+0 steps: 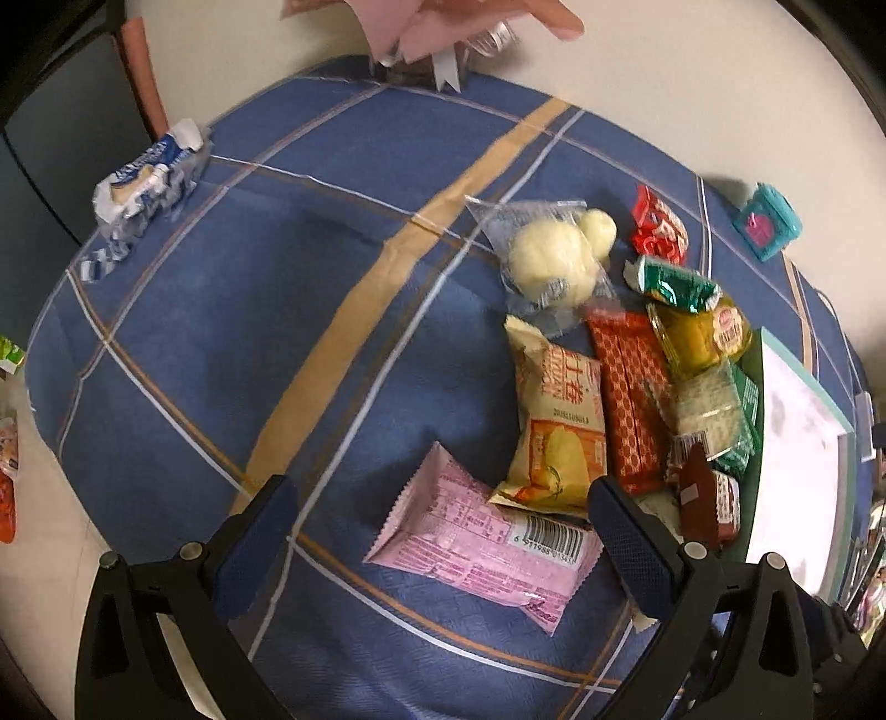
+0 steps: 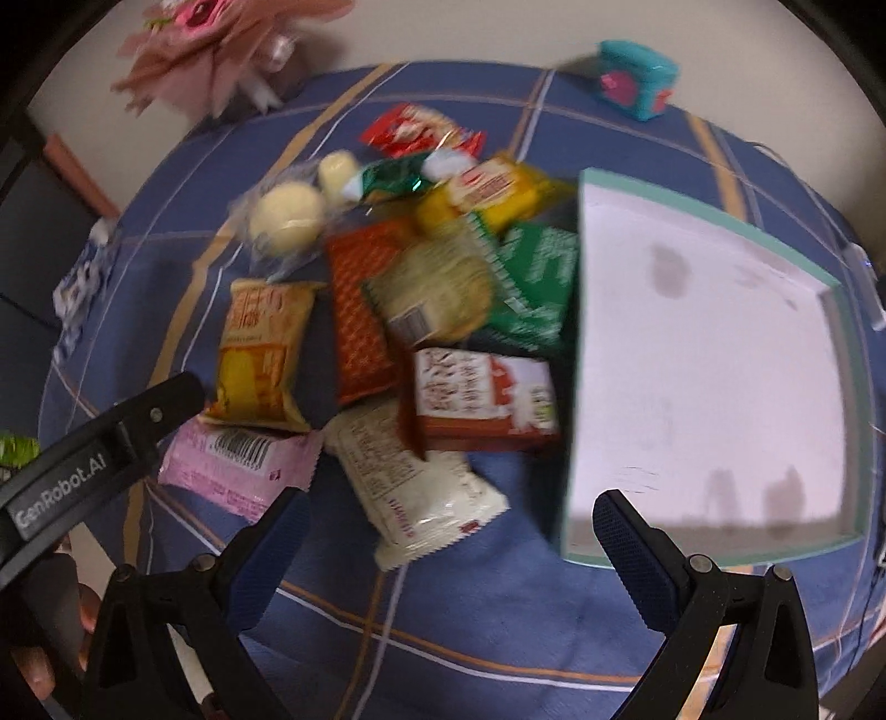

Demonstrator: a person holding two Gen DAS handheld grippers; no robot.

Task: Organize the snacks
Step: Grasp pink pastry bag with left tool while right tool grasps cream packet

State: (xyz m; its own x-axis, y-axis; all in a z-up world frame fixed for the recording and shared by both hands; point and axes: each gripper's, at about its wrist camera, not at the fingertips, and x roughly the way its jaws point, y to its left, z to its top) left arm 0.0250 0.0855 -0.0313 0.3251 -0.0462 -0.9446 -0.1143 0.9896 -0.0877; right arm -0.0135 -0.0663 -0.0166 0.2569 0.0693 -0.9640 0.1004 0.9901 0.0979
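A heap of snack packets lies on a blue plaid tablecloth [image 1: 221, 332]. My left gripper [image 1: 443, 512] is open above a pink packet [image 1: 487, 548], which lies flat between its fingers. Beside it are a yellow packet [image 1: 559, 432], a red-orange packet [image 1: 628, 399] and a clear bag of pale buns [image 1: 548, 260]. My right gripper [image 2: 451, 523] is open over a white packet [image 2: 415, 482], left of a white box with a teal rim [image 2: 703, 365]. The left gripper's finger [image 2: 111, 437] shows there, over the pink packet [image 2: 238, 471].
A blue-and-white wrapped packet [image 1: 144, 183] lies at the table's far left edge. A small teal box [image 2: 637, 77] sits at the back by the wall, and a pink paper flower bunch [image 2: 221, 50] stands at the far rim. Bare cloth lies left of the heap.
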